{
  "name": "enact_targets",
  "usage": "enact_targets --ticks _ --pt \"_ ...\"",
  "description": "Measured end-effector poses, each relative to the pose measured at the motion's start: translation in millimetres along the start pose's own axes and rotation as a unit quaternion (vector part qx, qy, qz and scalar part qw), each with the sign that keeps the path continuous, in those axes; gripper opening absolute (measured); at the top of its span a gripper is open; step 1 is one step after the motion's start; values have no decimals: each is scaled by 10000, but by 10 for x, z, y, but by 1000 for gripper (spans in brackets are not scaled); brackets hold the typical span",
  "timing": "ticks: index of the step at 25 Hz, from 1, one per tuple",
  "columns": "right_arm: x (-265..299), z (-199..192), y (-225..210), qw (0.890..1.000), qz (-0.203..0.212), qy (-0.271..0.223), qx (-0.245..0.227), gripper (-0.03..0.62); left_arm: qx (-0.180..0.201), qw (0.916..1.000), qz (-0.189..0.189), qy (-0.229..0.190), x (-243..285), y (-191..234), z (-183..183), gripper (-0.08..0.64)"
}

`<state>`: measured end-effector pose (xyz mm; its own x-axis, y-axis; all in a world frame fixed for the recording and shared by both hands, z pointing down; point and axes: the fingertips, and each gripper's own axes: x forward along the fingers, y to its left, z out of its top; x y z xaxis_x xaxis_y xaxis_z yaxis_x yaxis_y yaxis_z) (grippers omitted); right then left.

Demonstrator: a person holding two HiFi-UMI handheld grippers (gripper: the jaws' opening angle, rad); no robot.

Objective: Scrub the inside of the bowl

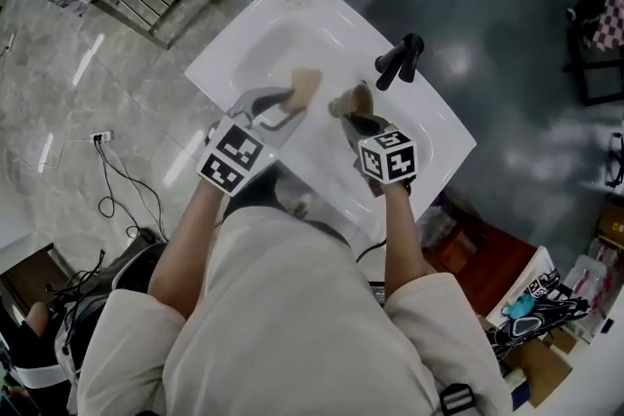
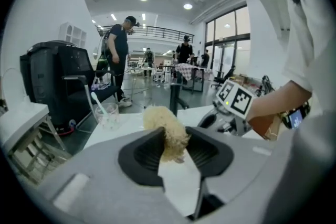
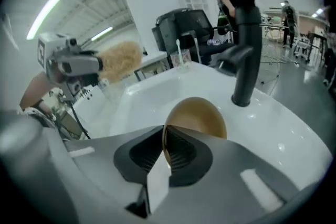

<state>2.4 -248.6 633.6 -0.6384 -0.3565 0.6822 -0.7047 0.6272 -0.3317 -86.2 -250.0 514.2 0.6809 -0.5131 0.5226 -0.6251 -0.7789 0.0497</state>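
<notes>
- Bowl [image 3: 197,118]: pinched by its rim in your right gripper [image 3: 165,150] and held on edge above the sink [image 3: 152,97], near the faucet [image 3: 245,55].
- Risk: this thin-edge grip may let the bowl twist or slip once your left gripper [image 2: 173,148], clamped on the scrubber [image 2: 164,124], presses inside.
- Writing: none readable; only square markers [image 1: 388,157] on the 2 grippers.

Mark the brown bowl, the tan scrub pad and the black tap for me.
round brown bowl [image 3: 199,115]: right gripper view, curved wall just above the jaws.
tan fibrous scrub pad [image 2: 160,120]: left gripper view, upper end beyond the jaws.
black tap [image 3: 247,44]: right gripper view, upright stem.
</notes>
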Motion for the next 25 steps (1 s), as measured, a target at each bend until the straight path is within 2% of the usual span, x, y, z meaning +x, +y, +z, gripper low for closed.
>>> enact_targets --ticks 4,7,9,12,18,25 --pt "-598 186 125 9936 626 -786 510 18 553 9965 -567 -257 -27 -379 301 129" --pt "-1051 271 324 9785 1387 -1294 808 18 919 9888 -1051 -532 -82 -765 566 129" --pt "-1327 292 441 9676 1764 -1602 835 18 1147 9817 -1362 -672 -132 -1040 716 129" --pt "-1651 246 582 9561 2135 -1879 704 18 1575 9702 -1687 -731 -192 -1414 855 129" --pt "-2107 85 899 9487 2472 -1973 9 18 2528 9387 -2249 -654 -275 -1963 944 129" --pt "-2536 -167 1227 9327 2844 -2155 -525 23 2761 9265 -2469 -669 -402 -2107 955 127"
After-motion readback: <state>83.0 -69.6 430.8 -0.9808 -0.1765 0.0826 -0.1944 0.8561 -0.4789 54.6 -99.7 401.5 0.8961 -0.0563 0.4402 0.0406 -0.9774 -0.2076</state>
